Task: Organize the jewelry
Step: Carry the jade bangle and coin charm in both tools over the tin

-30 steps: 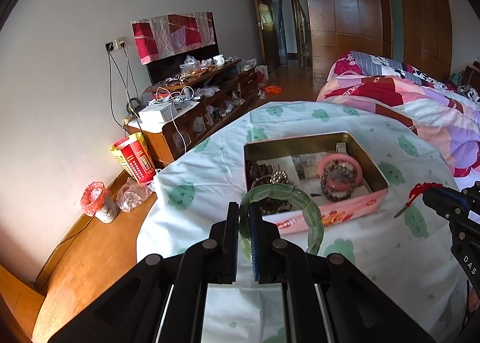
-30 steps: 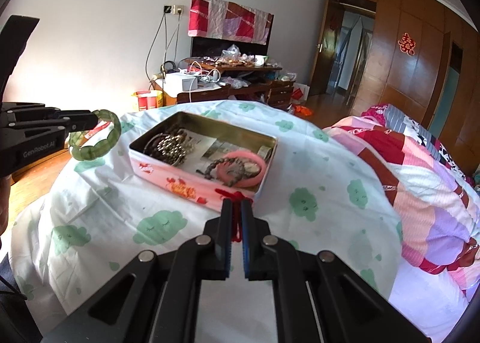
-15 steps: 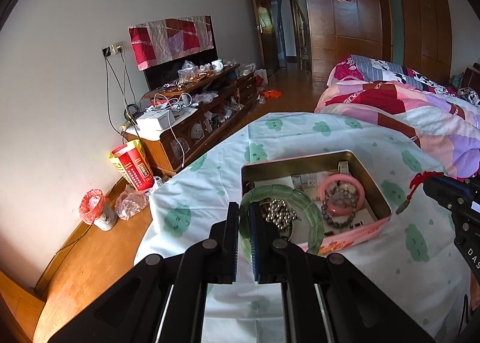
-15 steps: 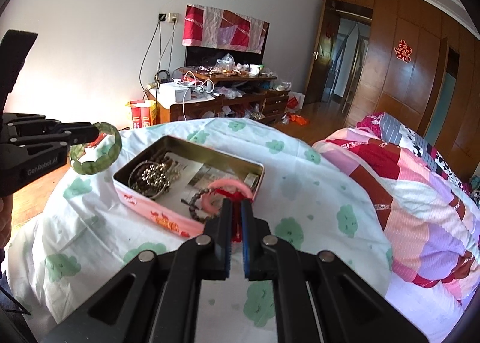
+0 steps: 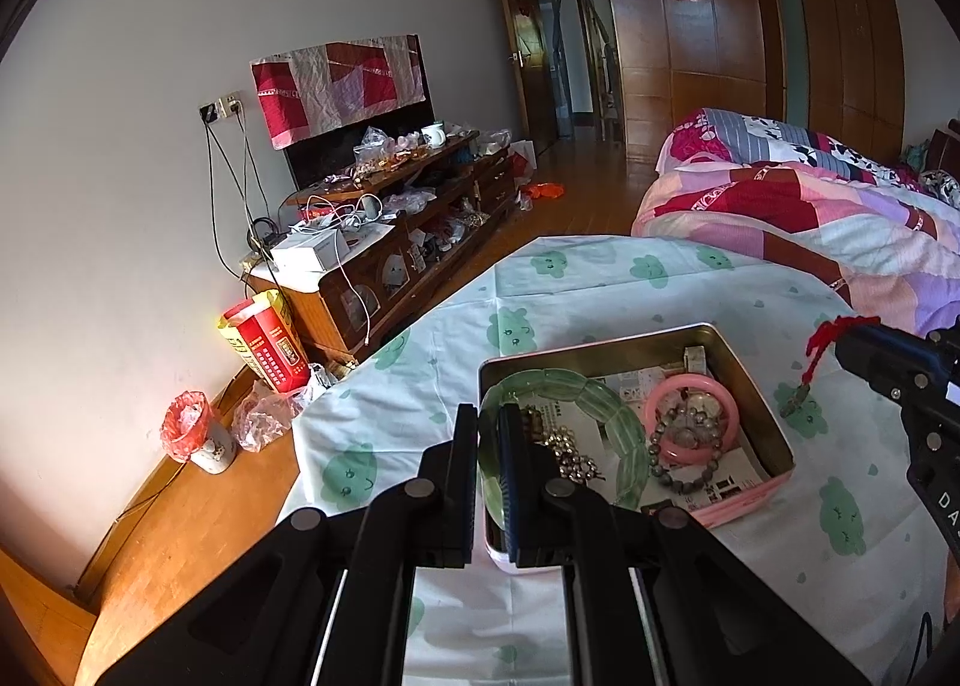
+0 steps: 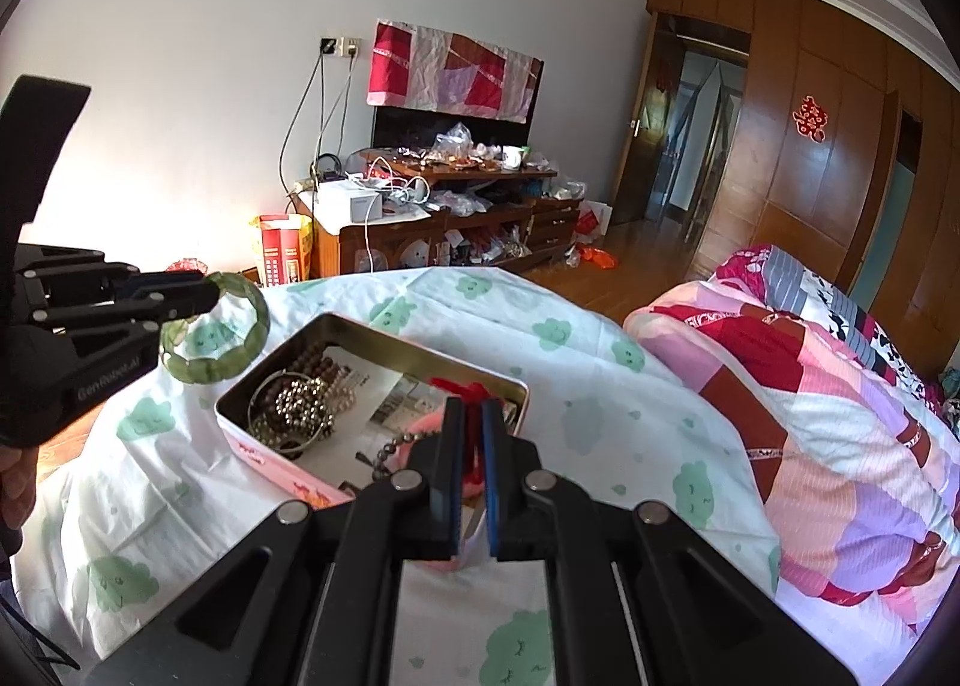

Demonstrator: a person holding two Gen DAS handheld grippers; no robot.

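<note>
A green jade bangle (image 5: 600, 404) hangs in the air, my left gripper (image 5: 491, 422) shut on its rim, above the near left corner of the open tin box (image 5: 759, 398). The same bangle (image 6: 240, 347) and left gripper (image 6: 204, 293) show at the left of the right wrist view. My right gripper (image 6: 472, 413) is shut on a red knotted cord (image 6: 468, 389) whose small pendant (image 5: 795, 395) dangles right of the tin; the cord (image 5: 831, 332) hangs from the right gripper (image 5: 846, 347). Inside the tin lie a pink bangle (image 5: 690, 422), bead bracelets (image 5: 684, 476) and a metal bead chain (image 6: 300, 407).
The tin (image 6: 384, 335) rests on a white cloth with green clouds (image 5: 600, 290) over a table. A bed with a patchwork quilt (image 6: 810, 386) lies to the right. A cluttered wooden TV cabinet (image 5: 390, 242) stands by the wall, with a red bag (image 5: 264, 344) and a small bin (image 5: 198, 434) on the floor.
Both grippers have drawn forward and slightly up, so the tin now sits right under them. The bangle and the red cord stay gripped throughout.
</note>
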